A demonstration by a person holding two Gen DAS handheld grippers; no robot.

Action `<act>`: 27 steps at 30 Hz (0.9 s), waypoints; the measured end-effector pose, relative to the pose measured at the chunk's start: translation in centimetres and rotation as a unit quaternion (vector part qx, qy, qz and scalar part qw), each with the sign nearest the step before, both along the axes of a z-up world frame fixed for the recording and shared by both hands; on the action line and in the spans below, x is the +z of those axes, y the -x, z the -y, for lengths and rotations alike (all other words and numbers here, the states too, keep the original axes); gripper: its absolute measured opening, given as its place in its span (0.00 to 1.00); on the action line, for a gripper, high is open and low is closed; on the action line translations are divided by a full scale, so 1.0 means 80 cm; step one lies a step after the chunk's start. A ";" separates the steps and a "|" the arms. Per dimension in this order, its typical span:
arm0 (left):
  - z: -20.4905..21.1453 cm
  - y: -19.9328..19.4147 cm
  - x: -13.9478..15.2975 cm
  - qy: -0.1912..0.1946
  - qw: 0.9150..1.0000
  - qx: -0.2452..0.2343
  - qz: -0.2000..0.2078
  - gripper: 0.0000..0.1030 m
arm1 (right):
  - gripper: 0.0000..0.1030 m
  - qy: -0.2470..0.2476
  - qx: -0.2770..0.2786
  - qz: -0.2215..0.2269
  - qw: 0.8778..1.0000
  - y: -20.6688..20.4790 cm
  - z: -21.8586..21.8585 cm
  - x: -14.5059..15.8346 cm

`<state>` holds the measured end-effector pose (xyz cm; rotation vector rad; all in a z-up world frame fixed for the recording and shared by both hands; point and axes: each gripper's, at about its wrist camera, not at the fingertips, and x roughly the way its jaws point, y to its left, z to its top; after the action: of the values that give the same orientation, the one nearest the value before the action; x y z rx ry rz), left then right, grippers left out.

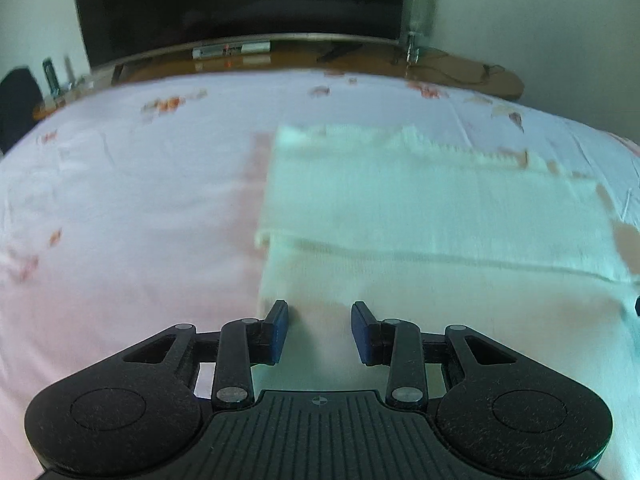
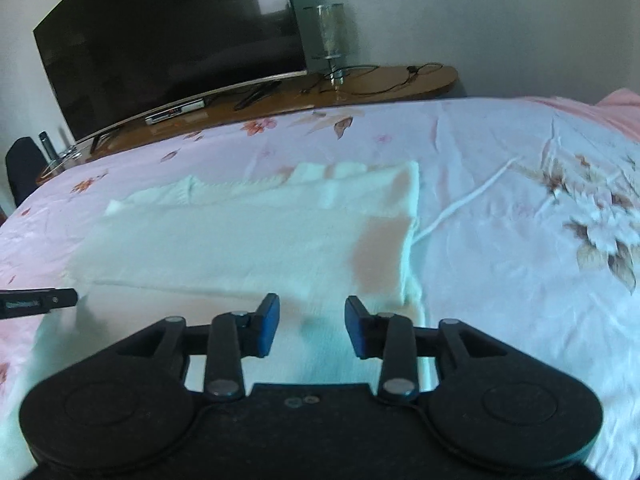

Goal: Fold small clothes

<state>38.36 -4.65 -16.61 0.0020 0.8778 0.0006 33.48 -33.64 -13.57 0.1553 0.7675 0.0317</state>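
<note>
One white garment [image 2: 240, 248], one floral bedsheet [image 2: 500, 208], two open-jawed grippers [image 1: 319, 330] [image 2: 312, 326]

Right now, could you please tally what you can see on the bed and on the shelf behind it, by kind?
White knitted garment on the bed sheet: 1
Television: 1
Set-top box: 1
Glass lamp: 1
Total: 4

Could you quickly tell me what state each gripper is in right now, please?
Left gripper: open, nothing between its pads, over the white garment.
Right gripper: open, holding nothing, also over the garment.
</note>
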 end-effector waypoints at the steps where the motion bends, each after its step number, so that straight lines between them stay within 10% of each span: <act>1: 0.002 0.008 0.002 0.005 1.000 0.003 0.003 0.34 | 0.35 -0.001 0.000 -0.002 1.000 0.010 -0.003 -0.001; 27: -0.022 0.239 0.017 -0.028 0.995 -0.098 -0.022 0.34 | 0.35 0.049 0.002 -0.050 0.998 0.249 -0.117 -0.010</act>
<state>19.24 -2.87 -15.23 0.1409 0.9175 -0.1595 13.57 -24.31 -14.40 0.0620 0.8666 -0.0095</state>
